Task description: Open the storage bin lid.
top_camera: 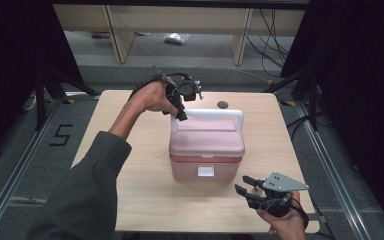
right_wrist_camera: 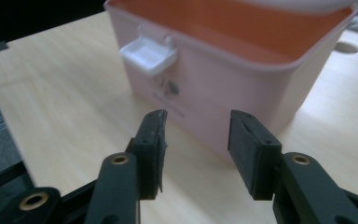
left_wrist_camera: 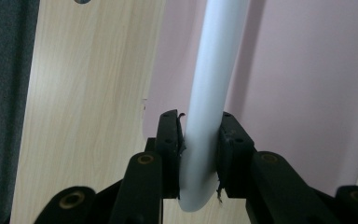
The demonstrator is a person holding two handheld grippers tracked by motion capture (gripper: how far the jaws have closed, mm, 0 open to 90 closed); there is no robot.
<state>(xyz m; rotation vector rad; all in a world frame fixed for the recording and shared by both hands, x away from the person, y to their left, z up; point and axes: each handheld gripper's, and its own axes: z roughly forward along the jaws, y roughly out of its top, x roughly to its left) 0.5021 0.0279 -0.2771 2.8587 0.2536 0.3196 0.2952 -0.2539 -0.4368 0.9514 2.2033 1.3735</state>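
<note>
A pink box (top_camera: 207,167) with a white handle (top_camera: 215,113) stands in the middle of the wooden table (top_camera: 135,195). My left gripper (top_camera: 181,115) is shut on the handle's left end; in the left gripper view both pads press the white bar (left_wrist_camera: 212,93). The pink lid (top_camera: 207,137) sits slightly raised, and an orange gap (right_wrist_camera: 223,28) shows under it. The white front latch (right_wrist_camera: 148,55) sticks out, flipped open. My right gripper (top_camera: 244,185) hovers near the table's front right, open with nothing between its jaws, and points at the box's near wall (right_wrist_camera: 214,93).
A round hole (top_camera: 222,105) sits in the tabletop behind the box. Wooden furniture legs (top_camera: 120,35) and cables (top_camera: 272,45) lie on the floor beyond the table. Dark curtains flank both sides. Bare tabletop lies left of the box.
</note>
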